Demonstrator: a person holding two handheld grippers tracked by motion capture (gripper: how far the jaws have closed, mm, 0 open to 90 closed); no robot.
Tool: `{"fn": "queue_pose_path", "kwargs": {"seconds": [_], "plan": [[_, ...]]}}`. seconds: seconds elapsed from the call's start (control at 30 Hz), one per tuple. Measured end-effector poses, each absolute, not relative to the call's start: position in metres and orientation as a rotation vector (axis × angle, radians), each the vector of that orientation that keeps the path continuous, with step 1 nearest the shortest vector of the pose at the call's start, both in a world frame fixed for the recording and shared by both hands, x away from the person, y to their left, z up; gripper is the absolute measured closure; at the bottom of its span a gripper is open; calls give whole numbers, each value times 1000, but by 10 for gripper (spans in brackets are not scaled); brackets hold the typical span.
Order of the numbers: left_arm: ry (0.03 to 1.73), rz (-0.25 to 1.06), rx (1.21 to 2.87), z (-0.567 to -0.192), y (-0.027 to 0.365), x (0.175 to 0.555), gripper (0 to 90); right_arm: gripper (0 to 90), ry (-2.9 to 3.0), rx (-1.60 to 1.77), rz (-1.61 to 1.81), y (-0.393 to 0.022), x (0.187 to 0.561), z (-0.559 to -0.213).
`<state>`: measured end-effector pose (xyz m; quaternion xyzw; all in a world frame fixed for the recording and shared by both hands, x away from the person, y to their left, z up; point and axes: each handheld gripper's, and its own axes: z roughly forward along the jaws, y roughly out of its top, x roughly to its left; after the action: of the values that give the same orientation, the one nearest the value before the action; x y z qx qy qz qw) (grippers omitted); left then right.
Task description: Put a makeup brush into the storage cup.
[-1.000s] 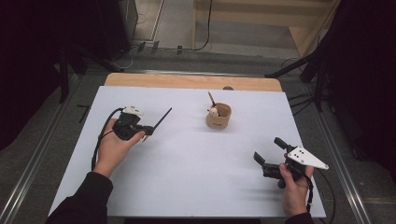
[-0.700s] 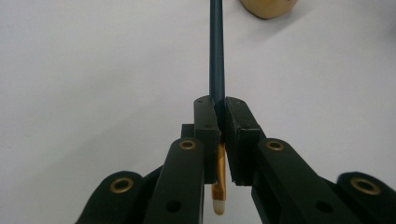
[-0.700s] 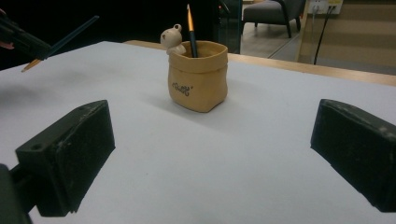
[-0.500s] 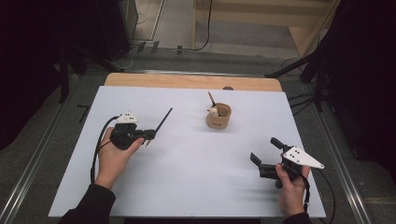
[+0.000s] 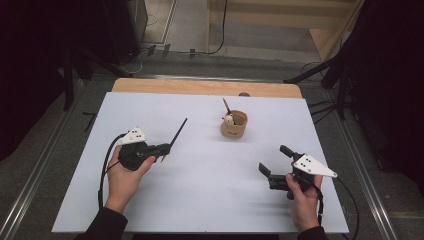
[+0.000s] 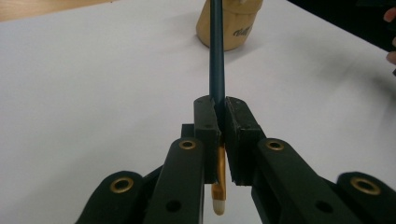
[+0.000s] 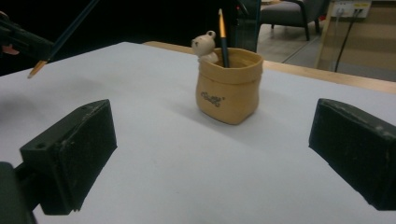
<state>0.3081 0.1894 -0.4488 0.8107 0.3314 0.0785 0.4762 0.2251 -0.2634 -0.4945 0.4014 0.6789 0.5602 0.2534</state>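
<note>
Gripping a dark pencil [image 5: 177, 133] near its lower end, left gripper [image 5: 161, 149] jaws clamped tight, left of the tan pen pot [image 5: 234, 123]. Right gripper [image 5: 274, 165] wide, empty. Best carried upright over the pot's mouth, lowered beside the pencil already standing there [image 7: 223, 38].

A white sheet [image 5: 200, 200] covers the bench [image 5: 205, 88], whose wooden far edge stays bare. A small dark knob [image 5: 244, 94] sits on that edge. Beyond it lies grey floor [image 5: 190, 35] with a black cable [image 5: 220, 30] running across. Metal rails [image 5: 35, 175] flank the bench on both sides. In the right gripper view a chair [image 7: 285, 11] stands far back near a wall socket [image 7: 350, 7].
</note>
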Motion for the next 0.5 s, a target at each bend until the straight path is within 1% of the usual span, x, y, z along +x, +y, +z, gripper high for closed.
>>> {"fn": "queue_pose_path", "kwargs": {"seconds": [0.13,0.27,0.5], "plan": [[791,192,1975,-450,187,306,844,22,1861,1073,1541,-252,228,-491],[782,190,1955,-449,187,305,844,85,1869,1060,1556,-241,230,-488],[776,186,1930,-452,185,303,843,122,1882,1065,1562,-226,239,-485]]}}
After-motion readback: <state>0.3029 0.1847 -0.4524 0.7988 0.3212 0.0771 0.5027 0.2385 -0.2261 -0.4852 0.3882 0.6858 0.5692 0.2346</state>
